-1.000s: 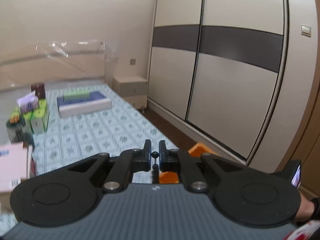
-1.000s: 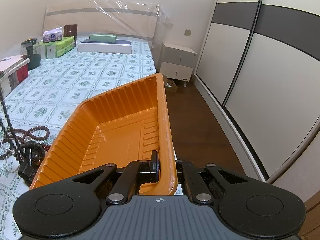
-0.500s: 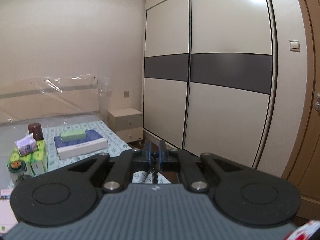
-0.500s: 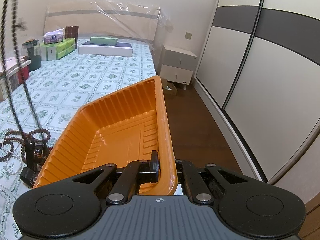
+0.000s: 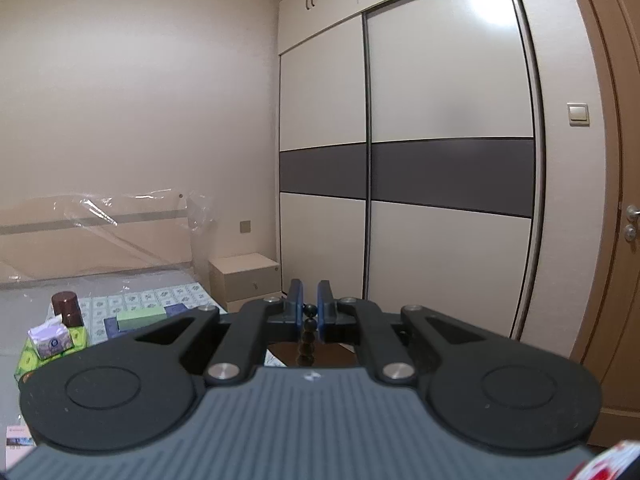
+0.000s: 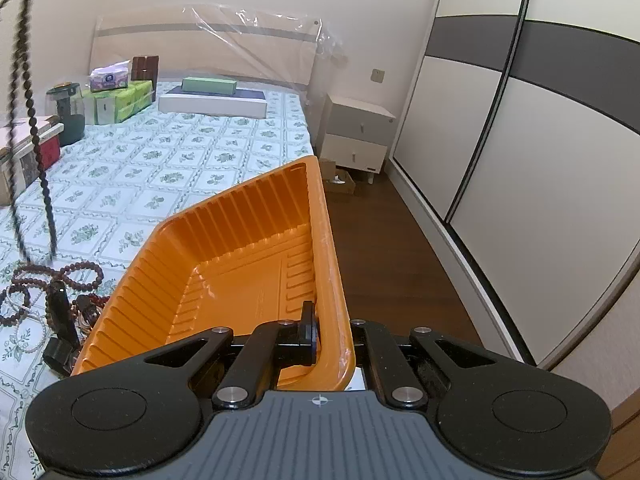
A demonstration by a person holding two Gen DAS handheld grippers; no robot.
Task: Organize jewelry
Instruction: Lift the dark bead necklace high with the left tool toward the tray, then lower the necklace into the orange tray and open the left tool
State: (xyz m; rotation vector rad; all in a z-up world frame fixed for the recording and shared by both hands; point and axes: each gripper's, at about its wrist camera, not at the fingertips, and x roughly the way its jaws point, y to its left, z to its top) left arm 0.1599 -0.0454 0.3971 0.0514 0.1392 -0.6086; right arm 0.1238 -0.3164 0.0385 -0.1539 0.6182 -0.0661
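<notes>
Now the left gripper (image 5: 311, 312), jaws clamped on a dark bead necklace (image 6: 24, 120), has risen since a second ago; the strand hangs at 10 o'clock from the orange tray (image 6: 248, 264), clear of the bracelet pile (image 6: 48, 296). Right gripper (image 6: 332, 332) stays pinched on the tray's near rim. Transfer into the tray is judged next.

A bedroom in a home. A bed (image 6: 192, 152) with a green floral quilted cover runs to a headboard (image 6: 200, 56) still wrapped in clear plastic. Beside it stands a pale nightstand (image 6: 356, 136) with 2 drawers. A floor-to-ceiling wardrobe (image 5: 408, 184) with sliding cream doors and a dark band fills 1 wall, next to a wooden door (image 5: 624, 200). Dark wood flooring (image 6: 384, 248) and tissue packs (image 6: 120, 100) on the bed add to the domestic look.
</notes>
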